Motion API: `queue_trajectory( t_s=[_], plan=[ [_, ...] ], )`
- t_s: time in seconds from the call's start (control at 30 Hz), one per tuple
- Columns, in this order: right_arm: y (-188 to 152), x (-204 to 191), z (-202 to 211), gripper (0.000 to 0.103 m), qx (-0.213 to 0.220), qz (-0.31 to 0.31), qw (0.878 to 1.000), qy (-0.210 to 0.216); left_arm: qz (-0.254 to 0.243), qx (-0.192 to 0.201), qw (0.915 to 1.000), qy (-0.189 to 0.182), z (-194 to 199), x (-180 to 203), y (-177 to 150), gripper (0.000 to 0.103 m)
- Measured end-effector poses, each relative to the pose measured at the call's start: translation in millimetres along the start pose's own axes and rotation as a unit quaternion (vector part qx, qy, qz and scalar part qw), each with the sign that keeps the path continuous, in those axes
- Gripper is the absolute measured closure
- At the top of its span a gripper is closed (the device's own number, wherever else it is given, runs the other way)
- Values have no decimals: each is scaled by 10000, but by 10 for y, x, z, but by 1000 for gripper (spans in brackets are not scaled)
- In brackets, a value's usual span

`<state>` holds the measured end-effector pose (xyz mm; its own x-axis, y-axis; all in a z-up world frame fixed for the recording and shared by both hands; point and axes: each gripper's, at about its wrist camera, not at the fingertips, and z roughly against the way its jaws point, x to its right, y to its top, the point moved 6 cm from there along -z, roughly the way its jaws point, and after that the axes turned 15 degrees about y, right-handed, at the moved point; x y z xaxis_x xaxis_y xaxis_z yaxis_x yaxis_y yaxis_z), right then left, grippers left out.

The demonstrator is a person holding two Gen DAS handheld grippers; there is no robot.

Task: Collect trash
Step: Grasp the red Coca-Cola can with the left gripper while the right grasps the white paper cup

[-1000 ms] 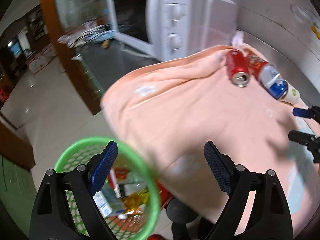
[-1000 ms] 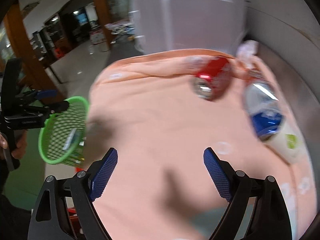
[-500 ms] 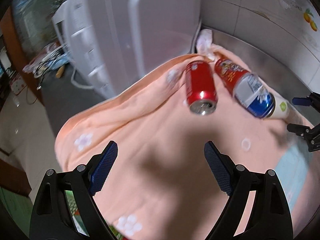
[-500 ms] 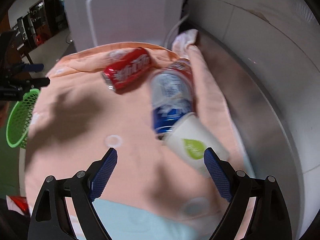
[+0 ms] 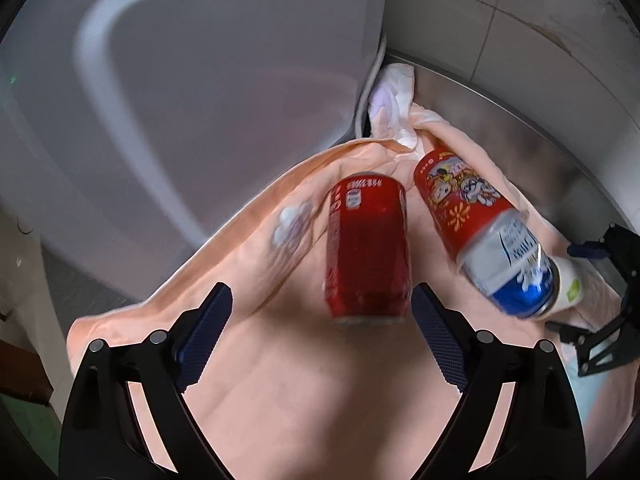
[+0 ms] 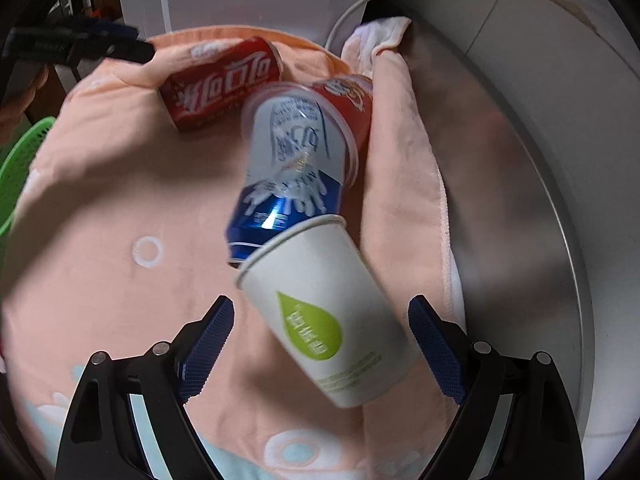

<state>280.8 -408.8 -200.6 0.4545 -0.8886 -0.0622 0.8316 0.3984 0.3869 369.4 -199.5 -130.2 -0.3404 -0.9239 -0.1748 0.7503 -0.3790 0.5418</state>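
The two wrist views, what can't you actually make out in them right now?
- Green basket: right wrist view, cut off by the left edge; contents unseen.
- Blue and white can: its ends sit inside the red cup and white paper cup, so they are hidden.
- Red cola can: left wrist view, motion blur smears its near end.
- Crumpled tissue: partly tucked behind the peach towel.

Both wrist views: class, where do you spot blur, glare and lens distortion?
Left wrist view: red can motion-smeared, microwave bowed by the fisheye. Right wrist view: bright glare on the blue can, paper cup fairly sharp, edges darkened.
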Motion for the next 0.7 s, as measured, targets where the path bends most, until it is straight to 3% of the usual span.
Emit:
queue_trajectory(
  t_s=[0.2, 0.5, 0.7],
  plan=[
    [-18, 24, -97, 18, -101, 146, 9998, -6, -138, -128, 9998, 28, -194, 175, 148, 13],
    [-152, -11, -139, 35, -148, 92, 9998, -24, -398, -267, 9989, 18, -427, 368, 257, 15],
    [-266, -82, -105, 41, -47, -174, 9998, 112, -476, -406, 9979, -139, -530, 468, 229, 31]
  ],
)
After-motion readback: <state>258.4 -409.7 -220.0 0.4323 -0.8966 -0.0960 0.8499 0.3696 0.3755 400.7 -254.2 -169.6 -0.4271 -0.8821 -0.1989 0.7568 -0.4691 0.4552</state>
